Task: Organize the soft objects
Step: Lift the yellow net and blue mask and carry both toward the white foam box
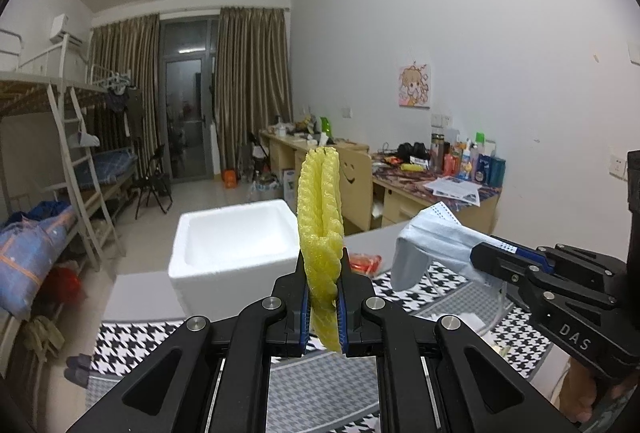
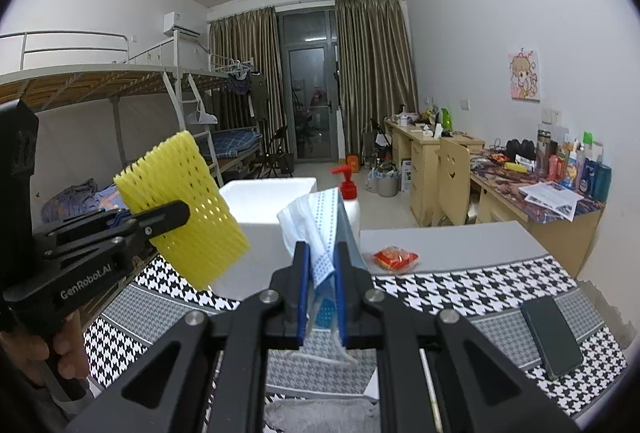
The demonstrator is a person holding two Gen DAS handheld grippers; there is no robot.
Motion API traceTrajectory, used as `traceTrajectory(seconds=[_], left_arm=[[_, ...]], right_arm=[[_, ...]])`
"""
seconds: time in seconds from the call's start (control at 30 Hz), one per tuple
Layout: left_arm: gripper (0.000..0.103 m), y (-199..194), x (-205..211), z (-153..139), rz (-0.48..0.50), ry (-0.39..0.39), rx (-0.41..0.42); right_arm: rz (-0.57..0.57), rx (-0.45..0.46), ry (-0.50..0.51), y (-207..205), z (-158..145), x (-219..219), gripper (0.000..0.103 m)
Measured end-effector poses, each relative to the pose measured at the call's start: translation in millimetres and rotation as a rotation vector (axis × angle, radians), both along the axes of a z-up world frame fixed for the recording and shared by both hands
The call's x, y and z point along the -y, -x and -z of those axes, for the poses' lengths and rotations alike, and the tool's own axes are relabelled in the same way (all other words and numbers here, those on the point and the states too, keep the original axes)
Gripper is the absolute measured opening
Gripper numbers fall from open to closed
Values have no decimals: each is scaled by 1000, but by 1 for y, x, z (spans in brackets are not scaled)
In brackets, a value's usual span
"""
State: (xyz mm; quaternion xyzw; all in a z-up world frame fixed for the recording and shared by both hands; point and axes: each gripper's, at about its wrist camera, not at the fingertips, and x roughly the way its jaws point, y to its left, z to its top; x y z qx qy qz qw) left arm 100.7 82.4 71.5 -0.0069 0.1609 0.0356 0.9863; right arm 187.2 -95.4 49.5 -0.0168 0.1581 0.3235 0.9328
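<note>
While both are held up: carrying step.
Left gripper [image 1: 323,285]: squeezed on yellow foam net [image 1: 320,209].
Right gripper [image 2: 323,287]: pinching face mask [image 2: 316,221].
Next: both to be dropped into white foam box [image 1: 200,265].

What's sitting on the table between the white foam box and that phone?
A small red packet lies between the box and the phone, on the grey table; the right wrist view shows it.

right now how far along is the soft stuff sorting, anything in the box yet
Nothing looks sorted yet: what shows of the white foam box is empty. In hand: the left gripper pinches a yellow foam net sleeve, the right gripper a blue face mask. Left: dropping both in the box.
</note>
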Motion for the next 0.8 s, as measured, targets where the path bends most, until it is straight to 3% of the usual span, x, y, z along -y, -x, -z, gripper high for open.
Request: traceTrajectory(seconds=[0.8], left_arm=[[11,-25,-31,-25,-93,-19,45]], right_arm=[[-31,64,11,-14,-34,-36,15]])
